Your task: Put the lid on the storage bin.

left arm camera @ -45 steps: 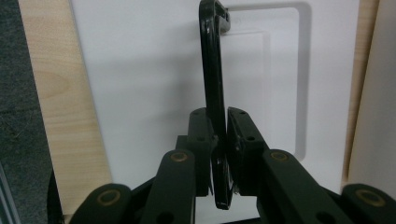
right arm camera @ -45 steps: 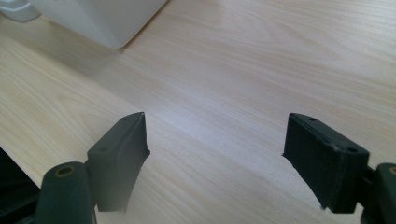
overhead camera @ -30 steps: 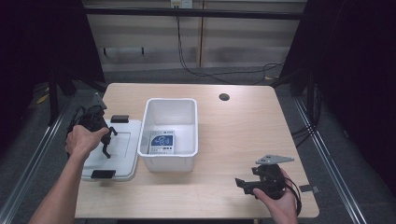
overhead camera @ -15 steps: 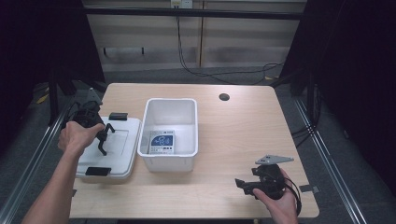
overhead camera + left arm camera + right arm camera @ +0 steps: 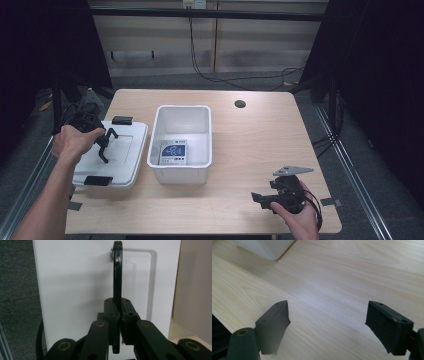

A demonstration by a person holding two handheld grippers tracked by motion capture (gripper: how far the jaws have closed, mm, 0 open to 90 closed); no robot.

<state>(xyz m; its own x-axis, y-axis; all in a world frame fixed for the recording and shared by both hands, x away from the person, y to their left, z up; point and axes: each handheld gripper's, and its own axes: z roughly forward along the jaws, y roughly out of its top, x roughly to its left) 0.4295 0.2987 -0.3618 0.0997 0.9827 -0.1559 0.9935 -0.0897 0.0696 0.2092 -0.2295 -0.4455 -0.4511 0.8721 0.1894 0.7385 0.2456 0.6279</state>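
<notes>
Clamping lid handle [image 5: 117, 275], left hand-held gripper [image 5: 102, 142] raised.

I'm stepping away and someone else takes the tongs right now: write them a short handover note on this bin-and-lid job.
Left tongs: shut on the lid's black handle, over the white lid at the table's left side.
Right tongs: open, holding nothing, low over the bare table at the near right.
Things: the open white bin stands mid-table, right of the lid, with a blue and white packet lying inside.
Done: packet is in the bin; lid handle is gripped.
Left: probably carry the lid across onto the bin and close it; the black latches on the lid's ends may then need pressing down.
</notes>
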